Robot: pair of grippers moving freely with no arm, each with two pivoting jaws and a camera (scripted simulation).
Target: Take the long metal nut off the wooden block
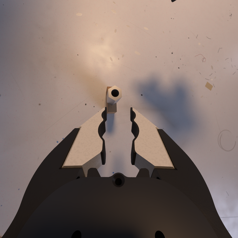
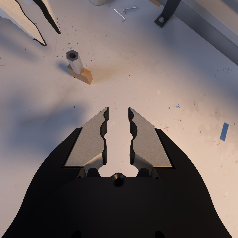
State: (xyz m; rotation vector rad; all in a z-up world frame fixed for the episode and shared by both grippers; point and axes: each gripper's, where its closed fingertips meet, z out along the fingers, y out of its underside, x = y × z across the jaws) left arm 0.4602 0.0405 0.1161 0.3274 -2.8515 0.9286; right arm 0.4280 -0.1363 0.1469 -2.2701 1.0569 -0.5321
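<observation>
A long hexagonal metal nut [image 1: 114,94] stands upright on a small wooden block [image 1: 111,108] on the pale tabletop. My left gripper [image 1: 118,109] is open and empty, looking down, with its fingertips just short of the nut and above it. In the right wrist view the nut [image 2: 75,63] and the block [image 2: 84,76] sit at the upper left. My right gripper [image 2: 118,109] is open and empty, well apart from them toward the near right. The left gripper's fingers [image 2: 32,25] show at the top left of that view, above the nut.
Two small hex keys [image 2: 123,12] lie at the far side of the table. A dark metal bracket [image 2: 163,19] and a grey beam [image 2: 212,29] run along the upper right. A blue tape strip [image 2: 224,131] lies at the right. A tan scrap [image 1: 208,86] lies at the right.
</observation>
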